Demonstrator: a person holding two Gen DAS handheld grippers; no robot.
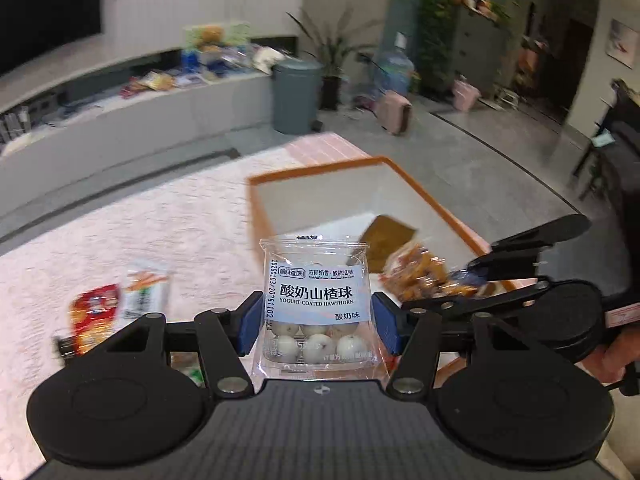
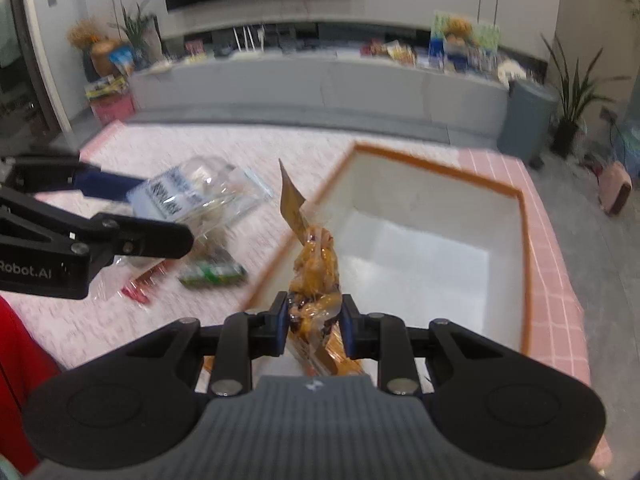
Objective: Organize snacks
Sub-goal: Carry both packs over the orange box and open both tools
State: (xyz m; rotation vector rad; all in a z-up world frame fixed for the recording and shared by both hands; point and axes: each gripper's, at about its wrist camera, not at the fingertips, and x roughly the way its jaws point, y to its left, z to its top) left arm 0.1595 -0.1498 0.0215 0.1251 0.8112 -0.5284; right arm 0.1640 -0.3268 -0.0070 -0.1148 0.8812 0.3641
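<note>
Left tongs [image 1: 316, 322] clamp a clear yogurt-hawthorn pouch [image 1: 316, 304] centre-frame, right tongs [image 2: 314, 318] pinch a crinkly orange snack bag [image 2: 314, 264] beside the orange-rimmed white box [image 2: 524, 240]; that thin pinch could slip.

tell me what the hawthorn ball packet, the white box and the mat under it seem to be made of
Hawthorn ball packet: clear glossy plastic film, since the white balls show through it and it creases. White box: smooth matte white walls with an orange rim, possibly coated board or plastic; unclear. Mat: pink, with a grid of pale lines, perhaps foam or fabric; too blurred to tell.
</note>
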